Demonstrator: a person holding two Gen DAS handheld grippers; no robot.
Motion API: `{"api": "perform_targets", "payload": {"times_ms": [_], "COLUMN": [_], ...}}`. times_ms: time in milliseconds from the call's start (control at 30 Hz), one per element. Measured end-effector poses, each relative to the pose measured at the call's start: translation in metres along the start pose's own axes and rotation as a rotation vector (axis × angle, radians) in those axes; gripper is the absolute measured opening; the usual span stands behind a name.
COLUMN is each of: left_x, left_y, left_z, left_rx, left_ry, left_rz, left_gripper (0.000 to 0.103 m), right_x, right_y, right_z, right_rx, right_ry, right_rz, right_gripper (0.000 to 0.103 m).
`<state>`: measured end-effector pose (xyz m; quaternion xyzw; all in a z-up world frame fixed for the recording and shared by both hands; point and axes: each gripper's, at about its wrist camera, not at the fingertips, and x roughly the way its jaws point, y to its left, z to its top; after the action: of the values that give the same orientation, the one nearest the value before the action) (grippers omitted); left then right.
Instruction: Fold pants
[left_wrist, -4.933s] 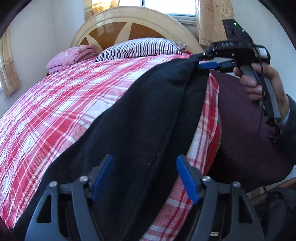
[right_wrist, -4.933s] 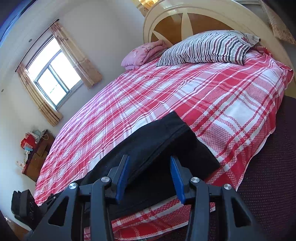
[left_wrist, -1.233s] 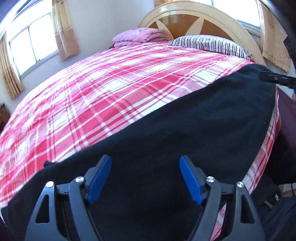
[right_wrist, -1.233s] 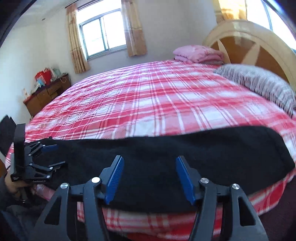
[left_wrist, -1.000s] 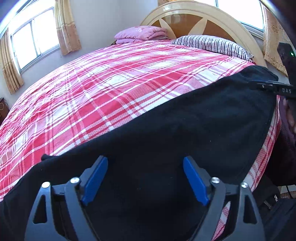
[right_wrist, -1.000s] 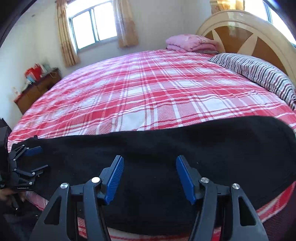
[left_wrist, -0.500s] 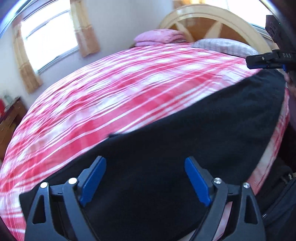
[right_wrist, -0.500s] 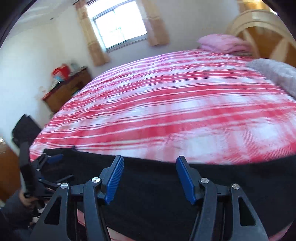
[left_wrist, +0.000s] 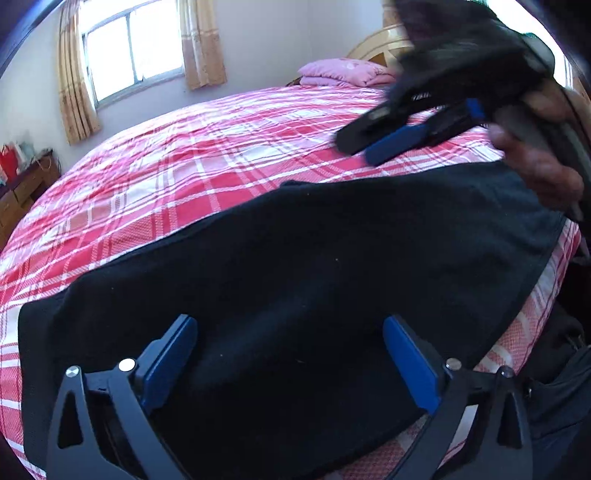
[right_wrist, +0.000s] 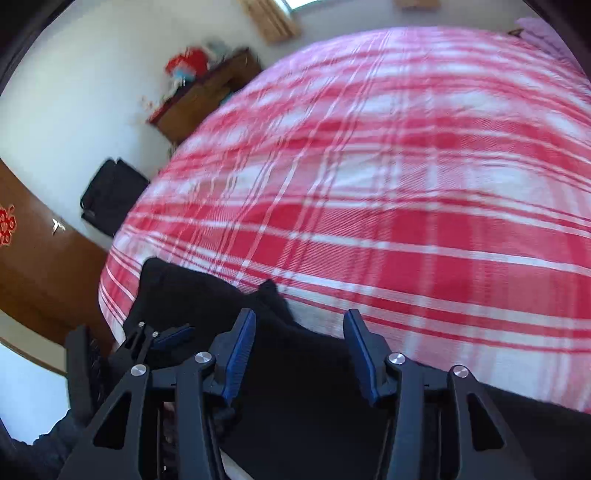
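Black pants (left_wrist: 314, 266) lie flat along the near edge of the bed, stretched left to right. My left gripper (left_wrist: 290, 354) is open and empty, hovering over the pants' near part. My right gripper (right_wrist: 299, 345) is open and empty above the pants (right_wrist: 303, 406) near their left end. In the left wrist view the right gripper (left_wrist: 391, 129) shows at the upper right, held in a hand above the far edge of the pants. In the right wrist view the left gripper (right_wrist: 162, 338) shows at the lower left, over the pants' end.
The bed has a red and white plaid cover (left_wrist: 207, 155) (right_wrist: 388, 166). A folded pink blanket (left_wrist: 343, 72) lies by the headboard. A wooden cabinet (right_wrist: 207, 99) and a black bag (right_wrist: 110, 195) stand beyond the bed's far corner. A window with curtains (left_wrist: 133, 51) is on the wall.
Both grippers have stayed open. The right gripper has swung left along the pants towards the left gripper. The left wrist view has turned left, and the right gripper now looms much closer in it.
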<state>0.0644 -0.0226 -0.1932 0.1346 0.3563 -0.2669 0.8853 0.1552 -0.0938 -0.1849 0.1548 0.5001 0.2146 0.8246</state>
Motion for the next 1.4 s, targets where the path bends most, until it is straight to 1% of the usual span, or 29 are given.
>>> {"api": "perform_targets", "payload": {"times_ms": [33,133,200,233,267,300,333,367,400,433,533,600,700,733,800,900,1033,1100,1233,1300,1367,1400], "left_x": [0.000,0.000,0.000,-0.001,-0.001,-0.001,-0.002,-0.002,-0.002,-0.003,-0.004,-0.005,-0.007,-0.007,-0.007,-0.008,-0.011,-0.013,-0.018,-0.023,-0.030,-0.036], "left_y": [-0.001,-0.001,-0.002,-0.003,-0.003,-0.003,-0.004,-0.005,-0.005,-0.006,-0.006,-0.005,-0.009,-0.009,-0.010,-0.011,-0.011,-0.010,-0.004,-0.003,-0.003,-0.003], "left_z": [0.000,-0.001,-0.001,-0.001,-0.002,-0.002,-0.003,-0.003,-0.004,-0.004,-0.005,-0.006,-0.008,-0.008,-0.008,-0.008,-0.006,-0.006,-0.009,-0.009,-0.009,-0.009], "left_rx": [-0.004,-0.002,0.000,0.002,0.005,0.006,0.007,0.008,0.009,0.009,0.006,0.007,0.007,0.007,0.006,0.005,0.018,0.033,0.025,0.034,0.057,0.079], "left_ry": [-0.005,-0.018,-0.023,-0.023,-0.023,-0.022,-0.022,-0.023,-0.026,-0.027,-0.028,-0.027,-0.031,-0.031,-0.032,-0.029,-0.013,-0.009,0.001,0.002,-0.004,-0.014], "left_rz": [-0.003,-0.001,0.000,-0.001,-0.002,-0.004,-0.004,-0.003,-0.002,-0.002,-0.004,-0.005,-0.003,-0.002,-0.002,-0.003,-0.001,0.004,-0.003,0.017,0.042,0.071], "left_gripper": [0.103,0.103,0.103,0.103,0.103,0.103,0.103,0.103,0.103,0.103,0.103,0.103,0.103,0.103,0.103,0.103,0.103,0.103,0.103,0.103,0.103,0.103], "right_x": [0.008,0.025,0.033,0.040,0.043,0.047,0.049,0.051,0.052,0.051,0.040,0.025,0.009,0.004,-0.001,-0.005,0.007,0.018,0.035,0.038,0.036,0.032], "right_y": [0.000,-0.013,-0.020,-0.020,-0.018,-0.015,-0.012,-0.009,-0.008,-0.007,-0.005,0.002,0.015,0.023,0.033,0.039,0.014,0.002,-0.008,-0.005,-0.002,0.000], "right_z": [0.005,0.015,0.018,0.019,0.019,0.018,0.017,0.015,0.015,0.015,0.013,0.010,0.008,0.007,0.005,0.004,0.011,0.015,0.014,0.012,0.010,0.009], "right_rx": [0.023,0.142,0.207,0.224,0.226,0.220,0.212,0.207,0.206,0.212,0.222,0.203,0.157,0.123,0.082,0.057,0.111,0.142,0.140,0.106,0.077,0.065], "right_ry": [0.015,0.049,0.076,0.105,0.120,0.135,0.146,0.151,0.147,0.134,0.062,-0.005,-0.076,-0.106,-0.136,-0.175,-0.161,-0.152,-0.132,-0.136,-0.153,-0.169], "right_rz": [0.014,0.100,0.170,0.200,0.199,0.182,0.172,0.172,0.171,0.178,0.223,0.242,0.238,0.225,0.201,0.167,0.060,0.049,0.032,0.050,0.022,-0.006], "right_gripper": [0.047,0.043,0.036,0.035,0.033,0.029,0.028,0.023,0.012,0.008,0.006,0.005,0.005,0.005,0.004,0.004,0.004,0.003,0.004,0.004,0.006,0.007]}}
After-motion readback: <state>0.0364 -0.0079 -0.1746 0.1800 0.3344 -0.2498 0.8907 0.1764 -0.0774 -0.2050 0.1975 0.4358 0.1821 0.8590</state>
